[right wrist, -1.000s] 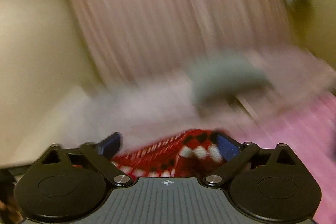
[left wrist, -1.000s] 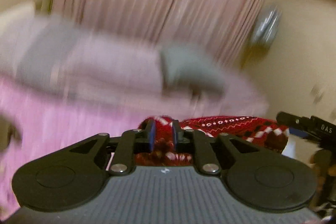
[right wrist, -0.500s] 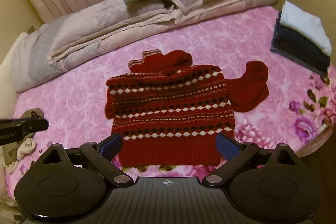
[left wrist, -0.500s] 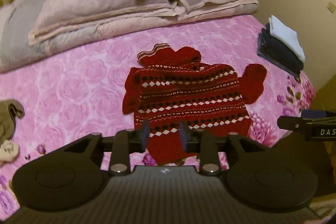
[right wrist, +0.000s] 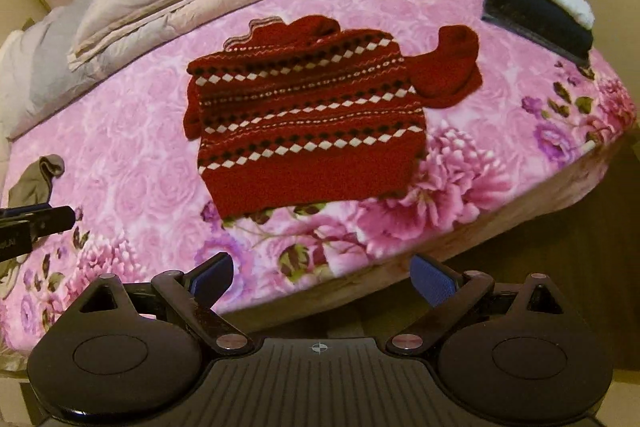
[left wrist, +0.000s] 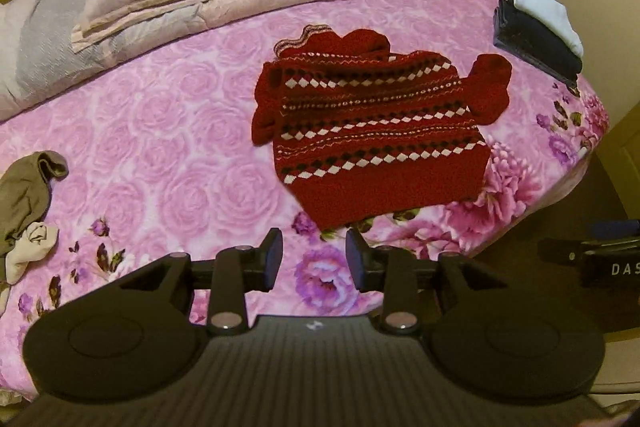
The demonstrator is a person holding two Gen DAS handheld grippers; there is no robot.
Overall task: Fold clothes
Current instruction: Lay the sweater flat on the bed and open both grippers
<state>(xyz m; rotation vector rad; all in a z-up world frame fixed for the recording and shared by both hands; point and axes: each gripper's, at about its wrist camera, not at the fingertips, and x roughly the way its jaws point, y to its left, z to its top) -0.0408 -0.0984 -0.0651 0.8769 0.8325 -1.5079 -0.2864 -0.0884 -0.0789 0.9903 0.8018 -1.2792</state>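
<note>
Ahead of both grippers' parted, empty fingers (left wrist: 274,259), the red sweater (left wrist: 372,131) lies spread on the pink bed (left wrist: 160,131).

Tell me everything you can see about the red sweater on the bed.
The red sweater looks like thick knit, with rows of white and dark diamonds across the body and a plain red hem nearest the cameras. It lies spread flat on the pink floral bedcover, collar toward the pillows. One sleeve is bunched at the right side; the other is tucked along the left edge. Nothing but the bedcover touches it.
</note>
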